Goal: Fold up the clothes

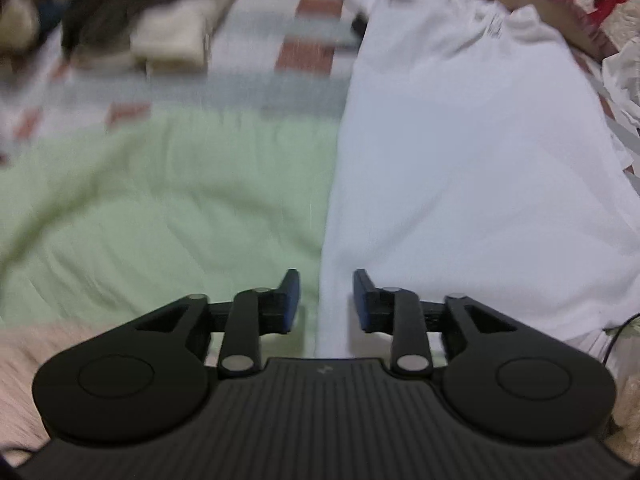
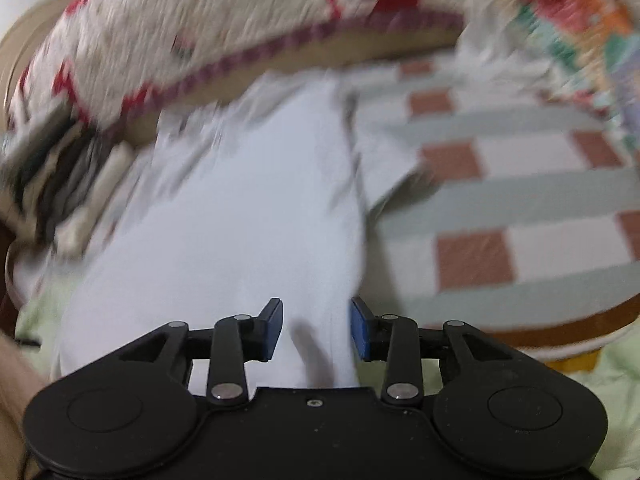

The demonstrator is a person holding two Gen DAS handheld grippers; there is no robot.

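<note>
Two pairs of tongs hang over a bed, both with their blue pads parted and nothing pinched between them. The left tongs (image 1: 326, 300) point down at the spot where the straight edge of a white garment (image 1: 460, 152) meets a pale green sheet (image 1: 140, 200); that edge runs up between the pads without touching either one. The right tongs (image 2: 316, 330) sit over the same white garment (image 2: 224, 220), whose cloth lies beneath the gap between the pads, with its edge just inside the right pad.

Farther out in the left view, the garment lies flat and stretches away to the upper right, with small dark printing near its far end. Beyond the green sheet comes a blanket (image 1: 256, 72) checked in white, grey-green and brick red, and on it, at the upper left, a blurred heap of folded cream and dark cloth (image 1: 132, 28).

In the right view the same checked blanket (image 2: 520, 200) spreads to the right of the garment. Behind both lies a fuzzy cream cover with red figures (image 2: 208, 20), edged with a tan band. Both views are smeared by motion blur.
</note>
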